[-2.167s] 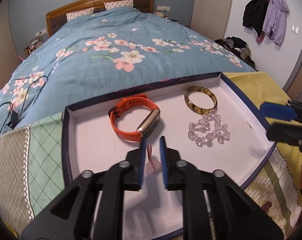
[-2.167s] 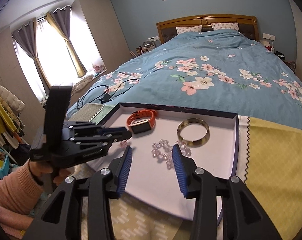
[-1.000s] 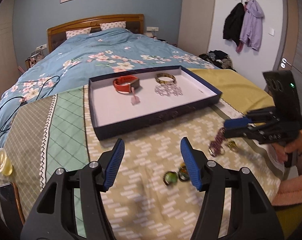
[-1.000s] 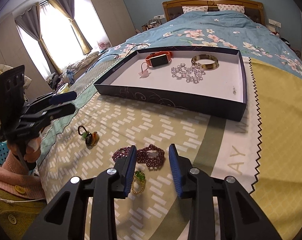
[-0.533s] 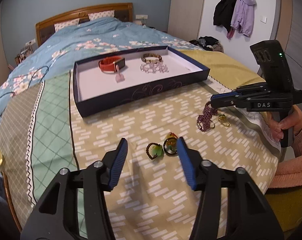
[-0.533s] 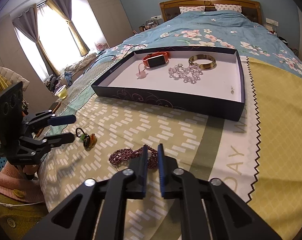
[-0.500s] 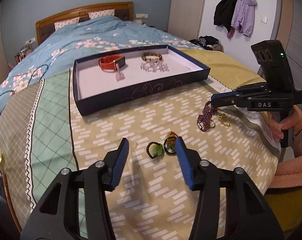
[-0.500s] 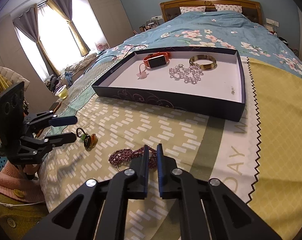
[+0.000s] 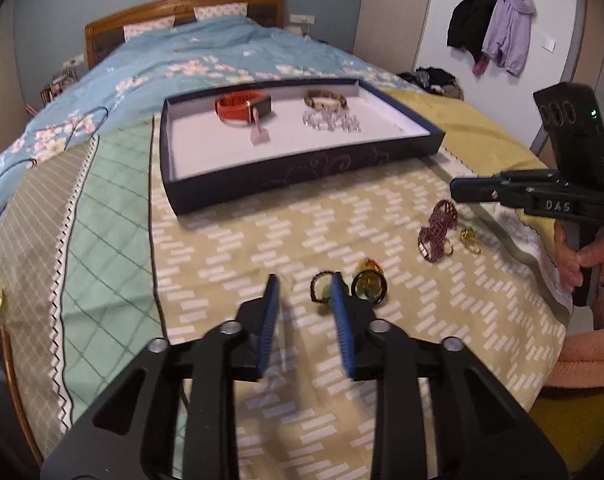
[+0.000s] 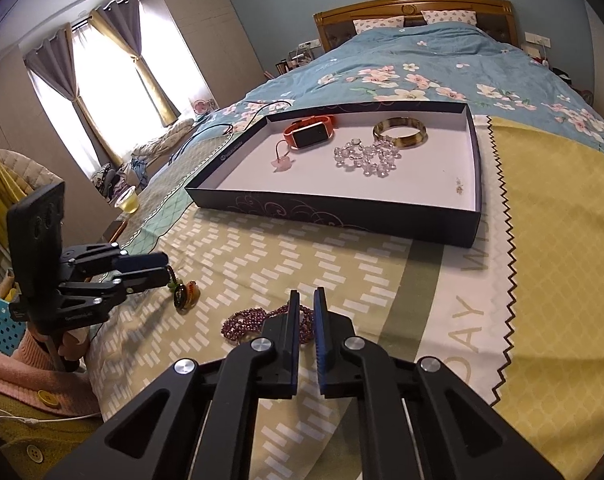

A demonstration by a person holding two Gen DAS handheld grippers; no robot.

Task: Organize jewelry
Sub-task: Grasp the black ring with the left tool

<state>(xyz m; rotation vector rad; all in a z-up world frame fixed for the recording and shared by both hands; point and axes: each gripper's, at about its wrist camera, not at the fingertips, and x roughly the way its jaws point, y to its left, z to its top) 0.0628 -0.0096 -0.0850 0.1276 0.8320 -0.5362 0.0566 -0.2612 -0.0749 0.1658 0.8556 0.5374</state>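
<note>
The right gripper (image 10: 306, 307) pinches the purple beaded bracelet (image 10: 248, 323) lying short of the dark shallow tray (image 10: 333, 210), ready to lift, while the left gripper's (image 9: 305, 296) narrowing fingers close around a small beaded ring (image 9: 321, 286)

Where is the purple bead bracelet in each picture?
Left wrist view: the purple bead bracelet lies on the patterned cloth at the right, just below the right gripper.
Right wrist view: the bracelet is low in the middle, between the shut jaws.
Shared landmark: the dark jewelry tray beyond it.
</note>
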